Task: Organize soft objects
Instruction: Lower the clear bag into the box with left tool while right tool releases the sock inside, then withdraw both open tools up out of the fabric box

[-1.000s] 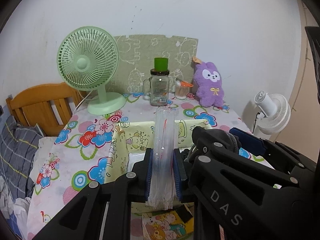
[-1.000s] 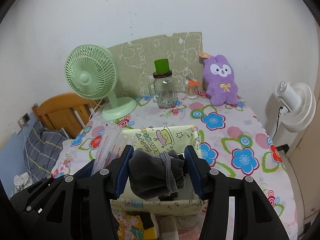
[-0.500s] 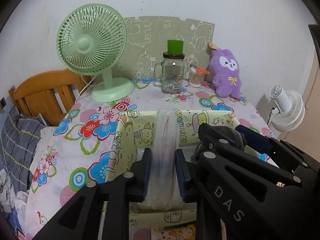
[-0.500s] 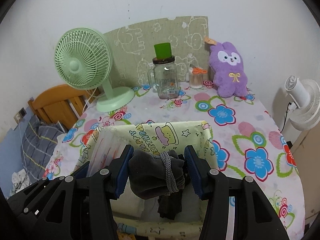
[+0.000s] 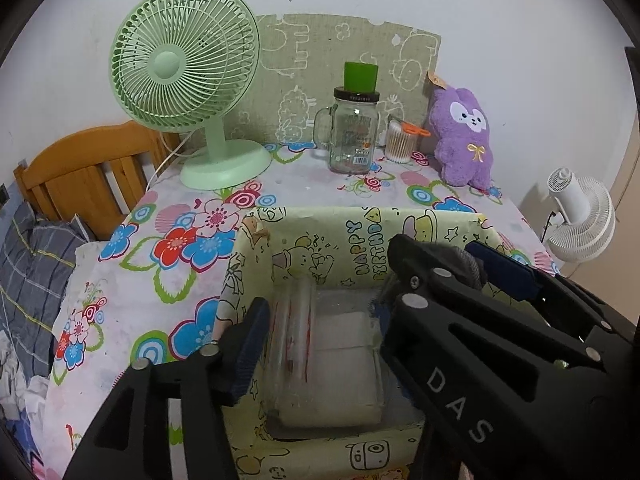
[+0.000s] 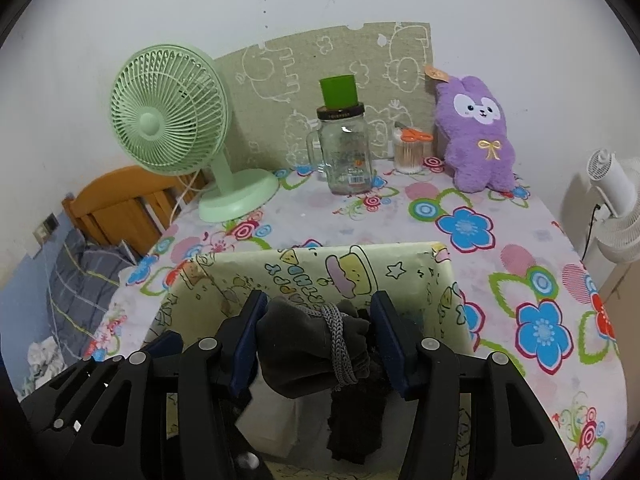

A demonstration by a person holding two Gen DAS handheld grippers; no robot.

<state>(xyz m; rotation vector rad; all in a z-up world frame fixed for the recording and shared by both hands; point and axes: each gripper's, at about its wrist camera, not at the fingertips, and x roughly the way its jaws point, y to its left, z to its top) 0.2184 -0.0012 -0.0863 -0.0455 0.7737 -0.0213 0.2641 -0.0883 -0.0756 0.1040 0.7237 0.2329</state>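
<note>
Two grippers hang side by side over the open yellow cartoon-print box (image 5: 360,236) on the flowered counter (image 6: 400,216), both tilted downward into it.

In the left wrist view the left gripper (image 5: 320,344) is opening, its pads clear of the clear plastic packet (image 5: 292,344). The packet stands nearly upright between the jaws, long axis running up the frame, its lower end down in the box near a white folded item (image 5: 344,360).

In the right wrist view the right gripper (image 6: 316,340) is also opening around the dark grey cloth bundle (image 6: 312,348), tied with a grey cord. The bundle sits at lower centre, inside the box walls, a dark tail drooping below. Whether the pads still bear on it I cannot tell.
</note>
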